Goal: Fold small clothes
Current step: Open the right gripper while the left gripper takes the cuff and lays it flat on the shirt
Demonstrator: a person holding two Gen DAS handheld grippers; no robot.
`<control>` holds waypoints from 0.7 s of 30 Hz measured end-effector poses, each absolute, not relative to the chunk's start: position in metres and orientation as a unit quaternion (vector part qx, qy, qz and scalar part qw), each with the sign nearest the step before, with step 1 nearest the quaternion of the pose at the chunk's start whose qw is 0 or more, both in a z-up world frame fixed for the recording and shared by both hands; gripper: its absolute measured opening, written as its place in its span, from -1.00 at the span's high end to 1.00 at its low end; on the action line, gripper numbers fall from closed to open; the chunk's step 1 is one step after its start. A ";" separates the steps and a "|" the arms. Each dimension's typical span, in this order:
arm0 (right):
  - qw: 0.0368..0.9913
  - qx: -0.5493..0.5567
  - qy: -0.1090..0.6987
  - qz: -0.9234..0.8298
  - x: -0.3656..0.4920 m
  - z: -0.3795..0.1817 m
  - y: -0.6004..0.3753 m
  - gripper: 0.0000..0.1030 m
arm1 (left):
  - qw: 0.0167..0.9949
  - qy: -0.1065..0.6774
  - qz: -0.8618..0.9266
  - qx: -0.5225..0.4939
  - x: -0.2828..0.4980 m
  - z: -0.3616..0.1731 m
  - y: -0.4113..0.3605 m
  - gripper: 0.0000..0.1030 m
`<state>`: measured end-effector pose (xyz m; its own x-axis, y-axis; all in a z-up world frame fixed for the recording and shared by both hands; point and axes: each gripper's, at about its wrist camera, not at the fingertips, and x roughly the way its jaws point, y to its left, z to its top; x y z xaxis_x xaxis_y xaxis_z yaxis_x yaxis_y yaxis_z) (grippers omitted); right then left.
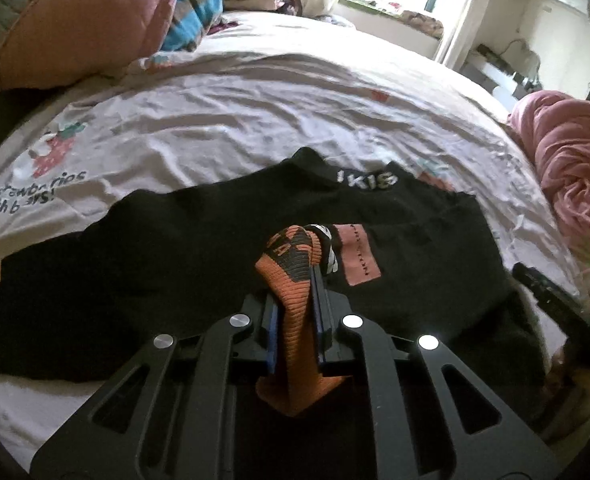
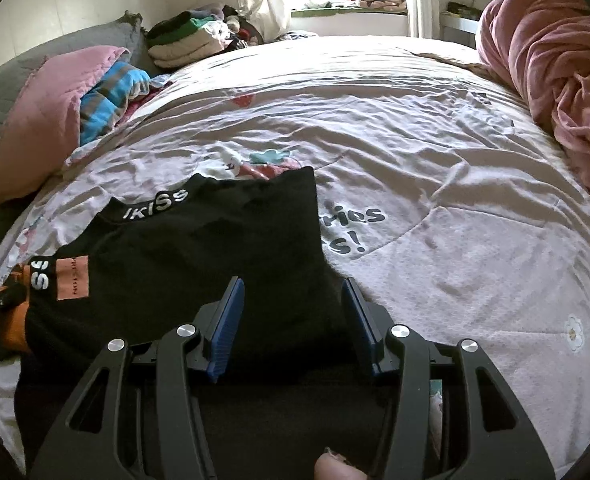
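A black sweater (image 1: 199, 248) with a white-lettered collar (image 1: 369, 181) and a pink patch (image 1: 357, 255) lies spread on the bed. My left gripper (image 1: 295, 280) is shut on its orange ribbed cuff (image 1: 293, 276), lifted over the black body. In the right wrist view the same sweater (image 2: 199, 264) lies under my right gripper (image 2: 293, 286), which is open with its blue pads (image 2: 227, 320) hovering over the sweater's near right edge. The orange cuff (image 2: 15, 316) and the left gripper's tip show at the far left.
The bed has a wrinkled white strawberry-print cover (image 2: 435, 184). A pink pillow (image 1: 79, 28) and striped blue cloth (image 1: 193, 12) lie at the left, folded clothes (image 2: 183, 40) at the back, a bunched pink blanket (image 2: 555, 72) along the right edge.
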<state>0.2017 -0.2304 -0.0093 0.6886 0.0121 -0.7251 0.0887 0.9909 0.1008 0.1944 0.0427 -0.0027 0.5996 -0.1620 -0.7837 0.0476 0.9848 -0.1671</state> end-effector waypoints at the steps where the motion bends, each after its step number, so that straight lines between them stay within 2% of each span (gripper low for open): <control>1: 0.916 0.060 0.395 -0.021 0.203 -0.010 -0.229 0.05 | 0.888 0.452 -0.055 -0.060 0.196 -0.009 0.043 0.88; 6: 0.910 0.026 0.412 -0.029 0.211 -0.019 -0.221 0.05 | 0.875 0.479 -0.040 -0.054 0.199 -0.030 0.046 0.85; 8: 0.906 0.023 0.422 -0.026 0.217 -0.024 -0.221 0.05 | 0.875 0.480 -0.038 -0.057 0.198 -0.031 0.050 0.78; 17: 0.891 -0.010 0.449 -0.063 0.232 -0.049 -0.232 0.04 | 0.899 0.428 -0.016 -0.089 0.183 0.008 0.076 0.74; 21: 0.893 0.008 0.445 -0.068 0.225 -0.047 -0.240 0.04 | 0.886 0.454 -0.044 -0.080 0.187 -0.006 0.057 0.74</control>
